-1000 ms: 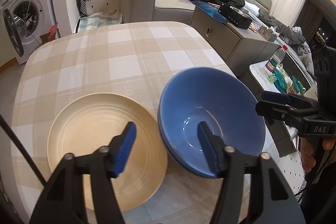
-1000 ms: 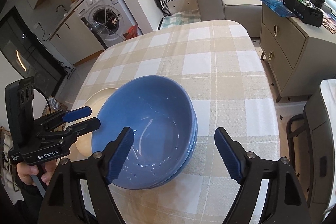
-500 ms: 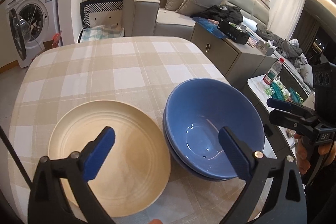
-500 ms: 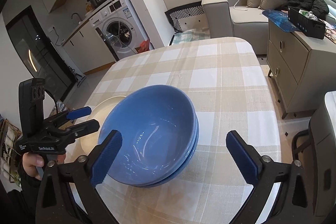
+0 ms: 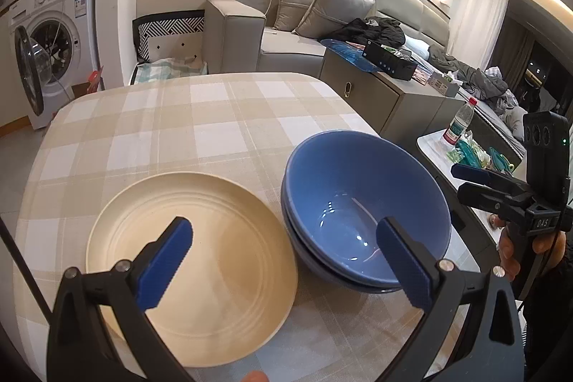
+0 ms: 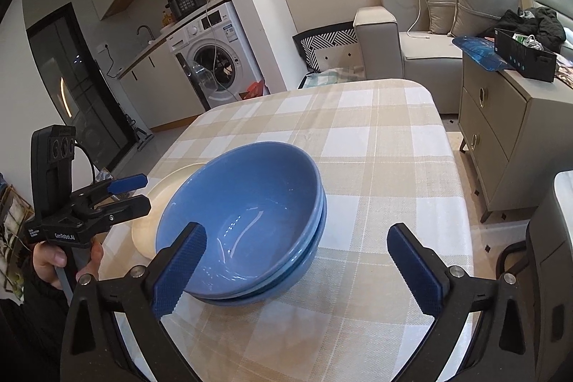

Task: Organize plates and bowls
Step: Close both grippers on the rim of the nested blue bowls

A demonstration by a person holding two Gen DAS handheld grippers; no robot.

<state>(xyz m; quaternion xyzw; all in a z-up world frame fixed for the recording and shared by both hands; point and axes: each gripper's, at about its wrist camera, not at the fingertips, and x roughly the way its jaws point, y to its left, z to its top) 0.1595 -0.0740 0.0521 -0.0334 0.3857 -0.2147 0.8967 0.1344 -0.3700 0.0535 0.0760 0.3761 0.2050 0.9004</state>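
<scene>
Two blue bowls, nested one in the other (image 5: pixel 361 203) (image 6: pixel 247 213), stand on the checked tablecloth (image 5: pixel 200 127). A cream plate (image 5: pixel 193 260) lies just left of them; in the right wrist view only its edge (image 6: pixel 161 192) shows behind the bowls. My left gripper (image 5: pixel 283 260) is open and empty, held above the table's near edge over the gap between plate and bowls. My right gripper (image 6: pixel 297 271) is open and empty, near the front of the bowls. Each gripper also shows in the other's view, the right one (image 5: pixel 480 181) and the left one (image 6: pixel 132 190).
A grey cabinet (image 5: pixel 379 99) stands right of the table and a sofa (image 5: pixel 286 34) behind it. A washing machine (image 5: pixel 46 52) with its door open is at the far left. A small white side table with a bottle (image 5: pixel 460 124) is at the right.
Both grippers have opened wider and pulled back and up from the bowls and plate. The bowls and plate have not moved.
</scene>
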